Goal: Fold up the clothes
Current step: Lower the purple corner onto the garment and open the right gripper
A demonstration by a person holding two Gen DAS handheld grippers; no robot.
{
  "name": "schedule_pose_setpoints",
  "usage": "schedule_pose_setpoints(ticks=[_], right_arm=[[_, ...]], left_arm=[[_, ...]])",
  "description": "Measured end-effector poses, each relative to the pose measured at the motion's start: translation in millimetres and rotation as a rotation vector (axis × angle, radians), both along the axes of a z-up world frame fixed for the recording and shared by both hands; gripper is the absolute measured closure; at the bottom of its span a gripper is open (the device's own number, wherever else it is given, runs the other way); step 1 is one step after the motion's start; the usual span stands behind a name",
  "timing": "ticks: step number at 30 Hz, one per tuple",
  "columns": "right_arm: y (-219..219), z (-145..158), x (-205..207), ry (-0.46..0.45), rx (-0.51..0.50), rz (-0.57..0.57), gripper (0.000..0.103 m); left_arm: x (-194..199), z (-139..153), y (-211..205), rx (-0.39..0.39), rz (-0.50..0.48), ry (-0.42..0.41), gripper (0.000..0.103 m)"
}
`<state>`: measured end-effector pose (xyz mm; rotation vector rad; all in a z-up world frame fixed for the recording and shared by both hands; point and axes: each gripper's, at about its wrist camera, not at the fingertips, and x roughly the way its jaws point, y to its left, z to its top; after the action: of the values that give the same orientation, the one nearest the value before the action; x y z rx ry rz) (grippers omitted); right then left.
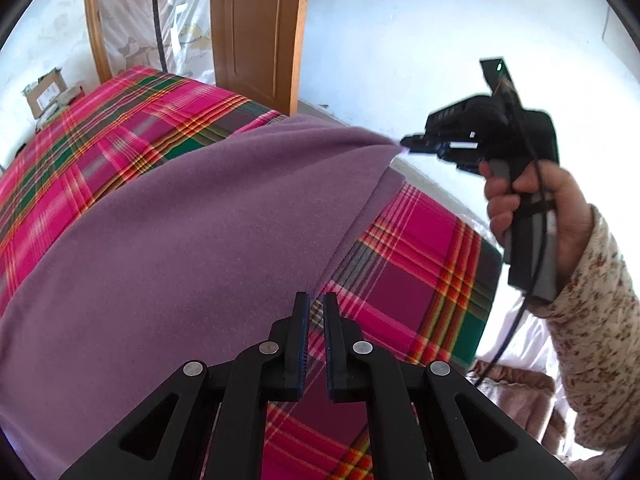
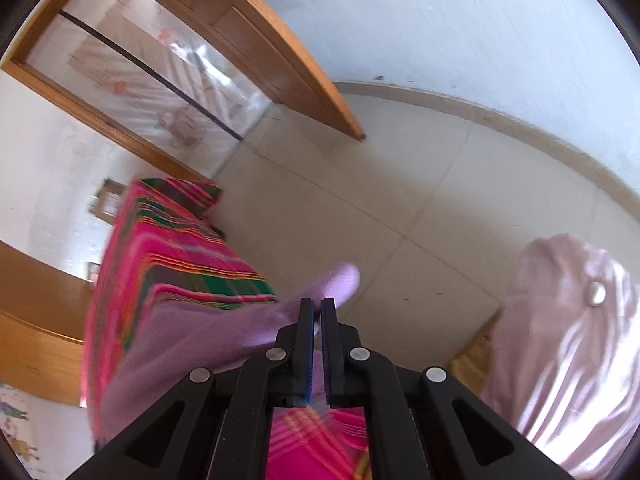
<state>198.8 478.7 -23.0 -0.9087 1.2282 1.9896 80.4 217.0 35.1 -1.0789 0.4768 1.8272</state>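
Observation:
A purple garment (image 1: 192, 216) lies spread over a bed with a pink plaid cover (image 1: 420, 256). My left gripper (image 1: 316, 306) sits at the garment's near right edge, fingers almost together; the raised edge runs straight into its tips. My right gripper (image 1: 406, 146), held by a hand (image 1: 532, 208), is up and to the right, shut on the garment's far corner, pulling it into a point. In the right wrist view the right gripper (image 2: 317, 308) pinches purple garment (image 2: 192, 344), and the corner tip (image 2: 342, 280) pokes out beyond its fingers.
A wooden door (image 1: 256, 32) stands open behind the bed, with tiled floor (image 2: 400, 200) beside it. A pale pink satin cloth (image 2: 568, 340) bulges at the right. A cardboard box (image 1: 44, 94) sits past the bed's far left, and a brown blanket (image 1: 516, 392) lies below the sleeve (image 1: 592, 340).

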Motion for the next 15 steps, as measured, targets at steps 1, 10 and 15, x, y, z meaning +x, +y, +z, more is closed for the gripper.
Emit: schedule_pose_setpoints(ticks=[1, 10, 15], right_arm=[[1, 0, 2, -0.033, 0.004, -0.012, 0.098], [-17, 52, -24, 0.041, 0.266, 0.169, 0.095], [-32, 58, -62, 0.083, 0.239, 0.371, 0.085]], left_arm=[[-1, 1, -2, 0.005, 0.001, -0.004, 0.095], [-15, 10, -12, 0.043, 0.005, -0.039, 0.085], [-20, 0, -3, 0.014, -0.009, -0.072, 0.083]])
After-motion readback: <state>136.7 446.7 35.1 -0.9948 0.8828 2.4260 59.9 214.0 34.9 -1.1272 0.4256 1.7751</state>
